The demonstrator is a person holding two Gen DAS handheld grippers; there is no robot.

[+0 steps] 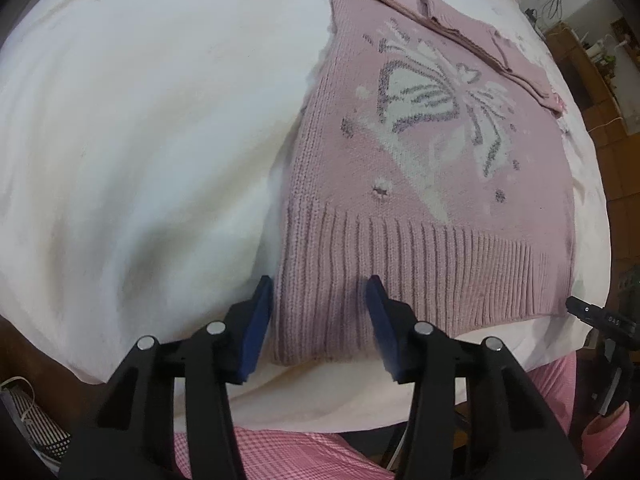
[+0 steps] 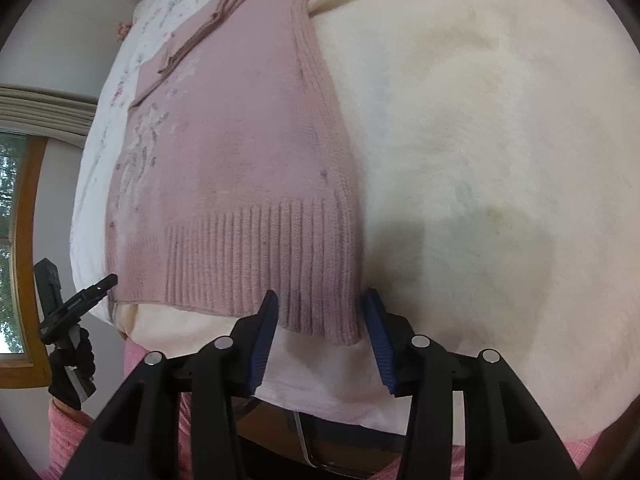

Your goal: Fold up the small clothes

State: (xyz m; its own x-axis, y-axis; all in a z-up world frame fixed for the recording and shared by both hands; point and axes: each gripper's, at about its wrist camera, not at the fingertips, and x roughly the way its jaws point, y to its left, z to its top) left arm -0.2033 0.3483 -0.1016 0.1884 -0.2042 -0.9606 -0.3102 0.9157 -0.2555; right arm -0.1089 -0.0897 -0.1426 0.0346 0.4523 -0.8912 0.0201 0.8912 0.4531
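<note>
A pink knitted sweater (image 1: 420, 152) with a white and grey butterfly pattern lies flat on a white blanket (image 1: 140, 120), its sleeves (image 1: 460, 28) folded across the upper part. My left gripper (image 1: 320, 284) is open, its blue pads astride the near left corner of the ribbed hem (image 1: 400, 264). In the right wrist view the same sweater (image 2: 240, 140) shows its other hem corner (image 2: 320, 300) between the pads of my open right gripper (image 2: 321, 298). Each gripper appears at the edge of the other's view, the right gripper (image 1: 588, 312) and the left gripper (image 2: 80, 304).
The fluffy white blanket (image 2: 480, 140) spreads wide beside the sweater, over a floral sheet (image 2: 120, 80). The near bed edge (image 1: 360, 400) lies just under the grippers. A person's pink checked clothing (image 1: 288, 452) is below. A wooden-framed window (image 2: 24, 220) and wooden furniture (image 1: 592, 64) stand beyond.
</note>
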